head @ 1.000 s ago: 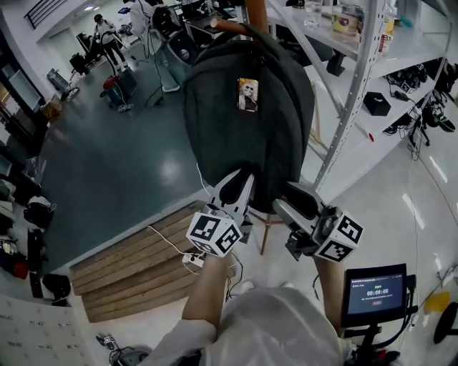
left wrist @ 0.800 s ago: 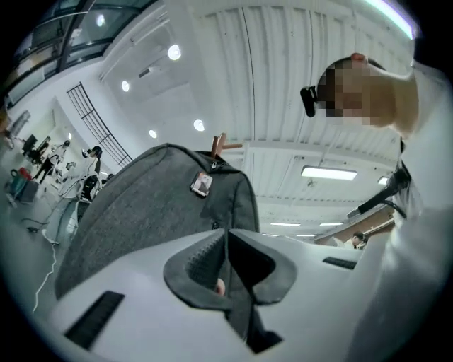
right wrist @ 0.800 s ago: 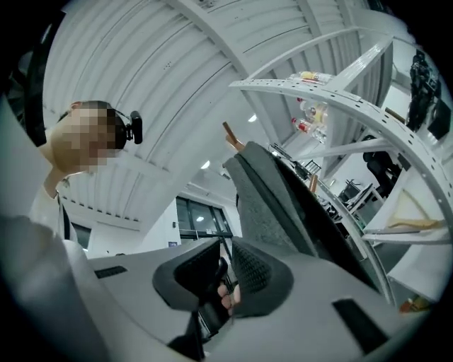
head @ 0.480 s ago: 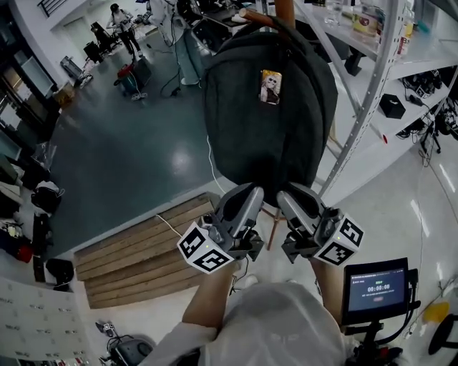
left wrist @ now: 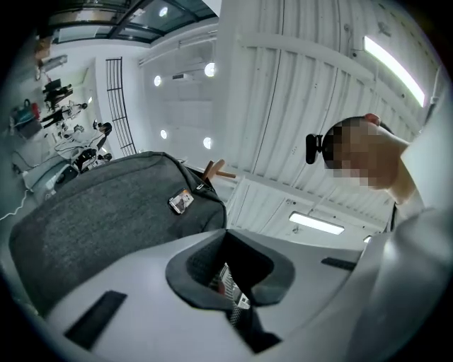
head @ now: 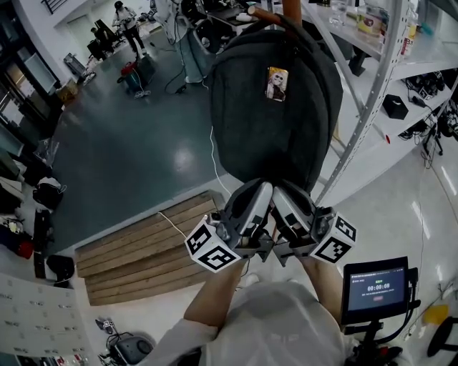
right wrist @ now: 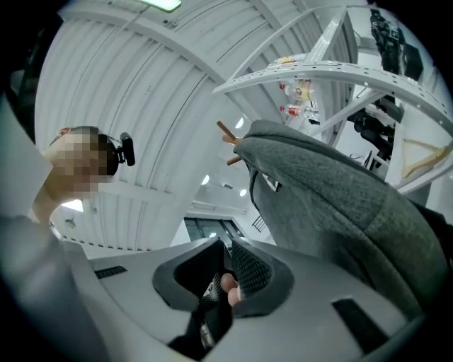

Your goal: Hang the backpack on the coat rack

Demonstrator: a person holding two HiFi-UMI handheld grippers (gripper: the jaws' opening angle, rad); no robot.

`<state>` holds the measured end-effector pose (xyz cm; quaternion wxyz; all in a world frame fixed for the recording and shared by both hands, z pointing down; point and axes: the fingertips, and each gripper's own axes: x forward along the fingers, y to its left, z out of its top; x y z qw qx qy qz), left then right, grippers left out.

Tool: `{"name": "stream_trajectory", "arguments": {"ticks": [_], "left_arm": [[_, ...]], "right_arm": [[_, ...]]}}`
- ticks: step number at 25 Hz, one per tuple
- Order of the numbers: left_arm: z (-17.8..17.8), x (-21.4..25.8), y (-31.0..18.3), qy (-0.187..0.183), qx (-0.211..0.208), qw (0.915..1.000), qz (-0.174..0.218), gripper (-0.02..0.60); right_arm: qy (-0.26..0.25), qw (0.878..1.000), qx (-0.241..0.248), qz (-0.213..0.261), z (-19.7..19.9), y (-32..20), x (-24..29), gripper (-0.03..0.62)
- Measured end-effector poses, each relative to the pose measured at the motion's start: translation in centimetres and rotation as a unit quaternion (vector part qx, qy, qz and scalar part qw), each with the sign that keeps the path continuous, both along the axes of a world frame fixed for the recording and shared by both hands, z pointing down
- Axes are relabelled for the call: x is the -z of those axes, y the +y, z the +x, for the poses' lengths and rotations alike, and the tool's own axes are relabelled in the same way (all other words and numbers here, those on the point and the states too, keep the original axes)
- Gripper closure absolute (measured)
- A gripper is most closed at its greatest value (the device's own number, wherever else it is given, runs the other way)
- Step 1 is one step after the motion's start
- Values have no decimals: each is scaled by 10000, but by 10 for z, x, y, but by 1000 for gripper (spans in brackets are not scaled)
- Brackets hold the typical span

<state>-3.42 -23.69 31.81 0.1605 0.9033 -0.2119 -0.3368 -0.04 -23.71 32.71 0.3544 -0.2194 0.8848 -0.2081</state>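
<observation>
A dark grey backpack (head: 272, 107) with a small picture tag (head: 276, 83) hangs by its top handle from a wooden peg of the coat rack (head: 262, 13). Both grippers sit side by side just under its bottom, pointing up. My left gripper (head: 262, 190) is shut with nothing between its jaws. My right gripper (head: 282, 194) is shut and empty as well. In the left gripper view the backpack (left wrist: 106, 205) lies to the left of the gripper (left wrist: 230, 272), below the pegs (left wrist: 212, 170). In the right gripper view the backpack (right wrist: 340, 205) fills the right, beside the gripper (right wrist: 226, 283).
White metal shelving (head: 372, 78) with small items stands right of the rack. Wooden boards (head: 136, 246) lie on the floor at lower left, with a white cable across them. A small screen on a stand (head: 377, 286) is at lower right. People work far back (head: 125, 18).
Both grippers stood open at the backpack's bottom a second ago and are now shut. The left gripper has rolled and moved up and right, close against the right one.
</observation>
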Motion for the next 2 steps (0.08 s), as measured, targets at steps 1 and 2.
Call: {"name": "stream_trajectory", "arguments": {"ticks": [1,2], "left_arm": [[0,1,0,-7,-1,10000,12,574],[1,3,0,-11,-5,10000,24,574]], "right_arm": [[-79,10000,48,-38,0,0,1,530],[-157,9998,99,-73,1,0,1,530]]}}
